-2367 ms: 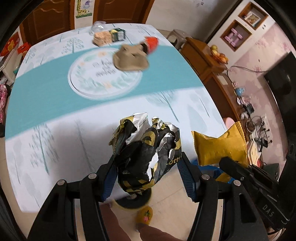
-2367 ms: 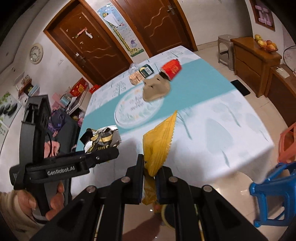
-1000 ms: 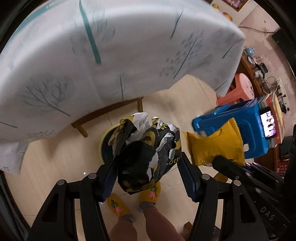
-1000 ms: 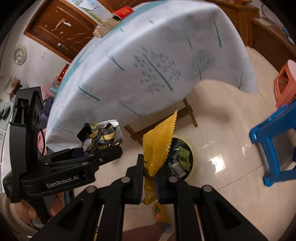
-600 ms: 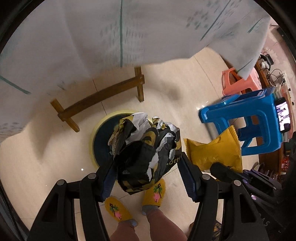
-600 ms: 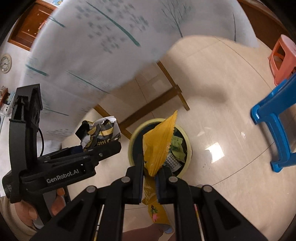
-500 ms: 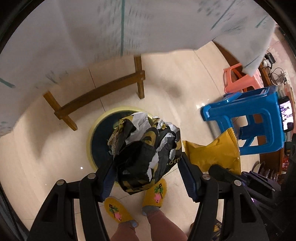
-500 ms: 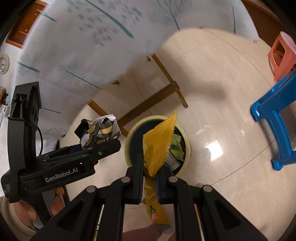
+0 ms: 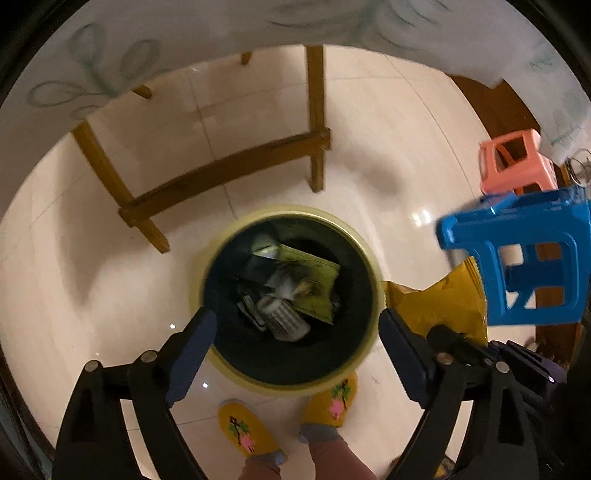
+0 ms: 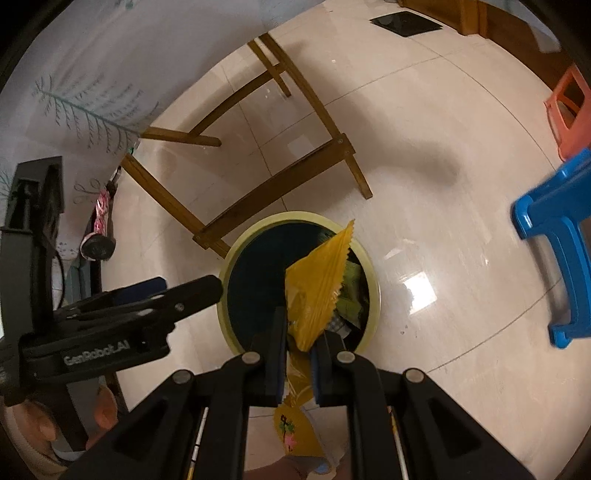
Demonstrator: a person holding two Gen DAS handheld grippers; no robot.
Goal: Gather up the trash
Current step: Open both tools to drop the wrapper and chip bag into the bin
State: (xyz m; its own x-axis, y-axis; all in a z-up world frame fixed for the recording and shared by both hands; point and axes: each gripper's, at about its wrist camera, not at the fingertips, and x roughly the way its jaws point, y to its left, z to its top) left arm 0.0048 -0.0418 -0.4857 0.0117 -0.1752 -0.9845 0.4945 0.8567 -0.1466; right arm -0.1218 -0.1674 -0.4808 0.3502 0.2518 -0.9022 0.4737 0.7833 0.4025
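Observation:
A round yellow-rimmed trash bin [image 9: 373, 254] with a dark liner stands on the floor, straight below my left gripper [image 9: 297, 319]. Its jaws are opening wide with nothing between them. Blurred black-and-yellow wrapper [image 9: 291, 282] lies inside among other trash. My right gripper [image 10: 299, 334] is shut on a yellow snack bag [image 10: 317, 284], held over the bin [image 10: 236, 251]; the same bag [image 9: 439, 306] shows at the bin's right rim in the left wrist view. The left gripper [image 10: 184, 291] also appears beside the bin in the right wrist view.
A wooden table frame [image 9: 229, 166] under a hanging tablecloth [image 9: 184, 29] stands just behind the bin. A blue stool [image 9: 524, 254] and a pink stool [image 9: 517, 166] are to the right. The person's yellow slippers [image 9: 247, 428] are at the bin's near side.
Both grippers dropped lower toward the bin. The left jaws spread apart and the black-and-yellow wrapper left them and fell into the bin. The right still grips the yellow bag.

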